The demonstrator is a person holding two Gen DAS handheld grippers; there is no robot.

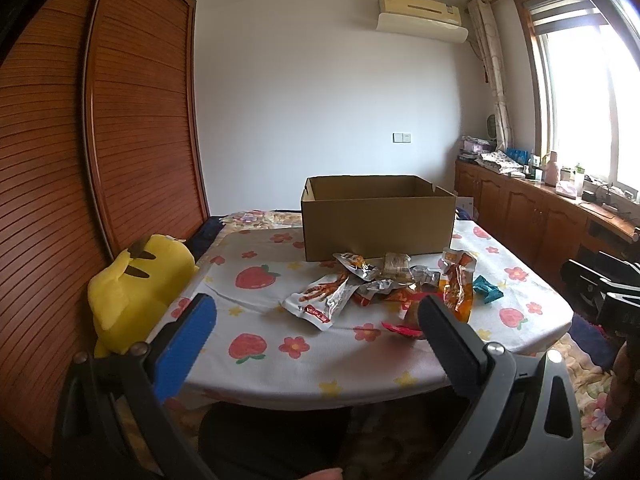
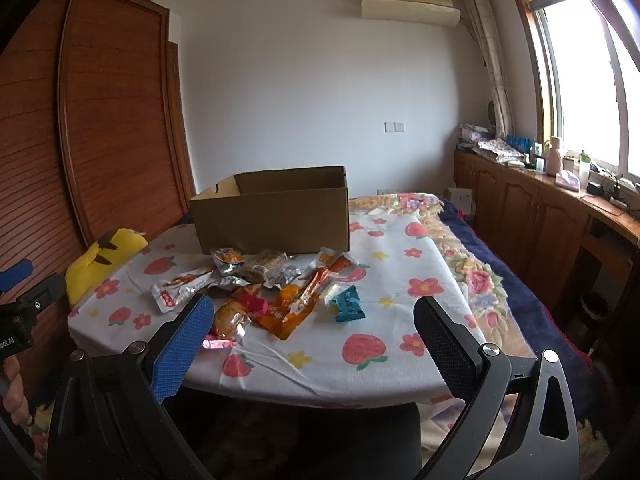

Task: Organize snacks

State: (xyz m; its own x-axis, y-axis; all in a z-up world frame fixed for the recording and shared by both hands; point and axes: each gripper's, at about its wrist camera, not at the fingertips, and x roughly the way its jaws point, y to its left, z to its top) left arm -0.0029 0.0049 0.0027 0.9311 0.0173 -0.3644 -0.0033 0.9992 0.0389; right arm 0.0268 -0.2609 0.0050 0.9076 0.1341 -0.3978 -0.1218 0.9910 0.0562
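A heap of snack packets [image 1: 384, 284] [image 2: 264, 288] lies on a strawberry-print cloth [image 1: 280, 344] [image 2: 360, 360] over a table. It holds a silver packet [image 1: 320, 300] [image 2: 180, 286], an orange packet [image 1: 458, 288] [image 2: 294, 308] and a teal wrapper [image 1: 486, 289] [image 2: 349, 304]. Behind the heap stands an open cardboard box [image 1: 378, 220] [image 2: 276, 216]. My left gripper [image 1: 320, 316] hovers open near the table's front edge, short of the heap. My right gripper [image 2: 316, 316] is open too, nothing between its fingers. The left gripper's body [image 2: 24, 300] shows at the far left in the right wrist view.
A yellow plush toy [image 1: 136, 292] [image 2: 102, 260] sits at the table's left edge against a wooden wardrobe [image 1: 100, 140]. A bed with a floral blanket [image 2: 472, 264] lies to the right. A wooden cabinet [image 2: 560, 216] with clutter runs under the window.
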